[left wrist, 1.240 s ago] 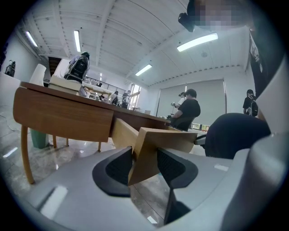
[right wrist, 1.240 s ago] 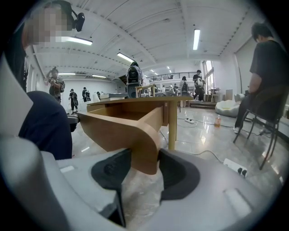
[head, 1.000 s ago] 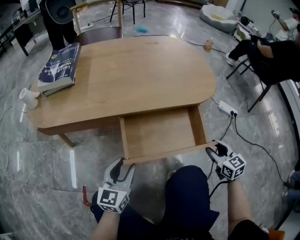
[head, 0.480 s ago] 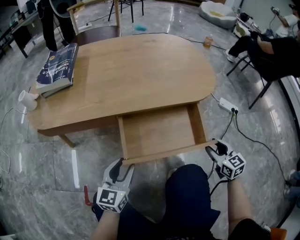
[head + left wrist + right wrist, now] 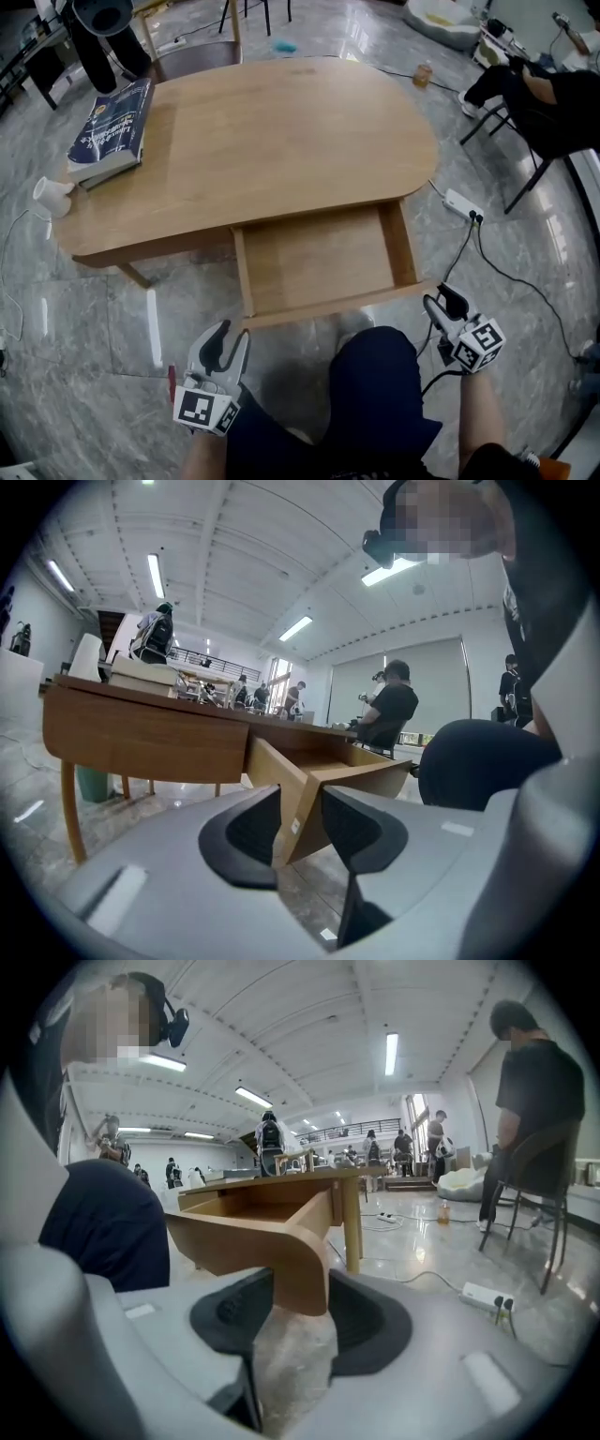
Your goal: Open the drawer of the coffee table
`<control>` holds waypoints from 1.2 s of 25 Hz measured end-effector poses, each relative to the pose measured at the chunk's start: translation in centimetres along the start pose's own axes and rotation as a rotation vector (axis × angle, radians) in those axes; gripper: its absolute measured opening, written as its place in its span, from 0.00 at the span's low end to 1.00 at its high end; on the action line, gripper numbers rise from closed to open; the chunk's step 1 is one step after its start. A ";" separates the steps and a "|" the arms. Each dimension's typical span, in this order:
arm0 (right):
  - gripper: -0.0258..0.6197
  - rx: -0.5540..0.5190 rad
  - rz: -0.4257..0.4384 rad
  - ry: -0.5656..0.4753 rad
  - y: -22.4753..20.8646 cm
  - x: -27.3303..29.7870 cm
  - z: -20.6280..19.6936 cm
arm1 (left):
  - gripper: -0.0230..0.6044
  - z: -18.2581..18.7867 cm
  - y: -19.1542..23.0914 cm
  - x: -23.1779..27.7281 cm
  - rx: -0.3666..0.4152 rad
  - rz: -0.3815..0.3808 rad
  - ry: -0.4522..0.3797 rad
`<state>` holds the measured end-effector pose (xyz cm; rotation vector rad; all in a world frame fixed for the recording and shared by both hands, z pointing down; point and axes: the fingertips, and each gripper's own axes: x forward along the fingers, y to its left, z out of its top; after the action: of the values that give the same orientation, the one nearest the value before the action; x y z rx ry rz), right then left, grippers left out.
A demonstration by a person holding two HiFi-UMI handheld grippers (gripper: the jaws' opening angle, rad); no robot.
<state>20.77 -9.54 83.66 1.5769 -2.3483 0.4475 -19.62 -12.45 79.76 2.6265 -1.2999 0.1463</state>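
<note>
The oval wooden coffee table [image 5: 281, 131] has its drawer [image 5: 319, 258] pulled out toward me, and the drawer is bare inside. My left gripper [image 5: 230, 339] hangs just off the left end of the drawer front [image 5: 337, 305]. Its jaws are closing, and that corner [image 5: 298, 799] shows ahead between them with the pads not pressing on it. My right gripper [image 5: 441, 302] sits at the right end of the drawer front. That rounded corner [image 5: 305, 1269] fills the gap between the pads of this gripper [image 5: 300, 1321], which is shut on it.
A thick blue book [image 5: 108, 131] lies on the table's far left, and a white cup [image 5: 52, 195] lies on the floor beside it. A power strip [image 5: 464, 206] with cables lies at the right. My dark-trousered knee [image 5: 375, 394] is between the grippers. A seated person [image 5: 553, 94] is at the far right.
My left gripper has drawn back and to the left, off the drawer's left corner. The right gripper stays at the right corner. The drawer stays pulled out.
</note>
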 end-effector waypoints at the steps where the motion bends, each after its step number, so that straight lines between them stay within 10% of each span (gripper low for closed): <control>1: 0.32 0.023 0.003 -0.018 0.1 -0.6 0.3 | 0.26 0.3 0.4 -0.5 0.009 0.017 -0.005; 5: 0.04 0.054 0.026 -0.086 1.5 -2.4 2.8 | 0.05 2.1 1.2 -1.6 0.021 0.059 -0.037; 15: 0.04 -0.088 0.267 -0.062 7.3 1.9 14.5 | 0.05 9.3 -0.6 0.3 0.006 0.067 0.017; 30: 0.04 -0.059 0.557 0.048 19.8 -10.0 44.8 | 0.05 40.6 -16.2 -2.7 -0.134 -0.065 0.157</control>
<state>3.54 -12.06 36.84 0.8535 -2.7132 0.5132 -8.48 -10.10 37.45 2.4860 -1.1310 0.2413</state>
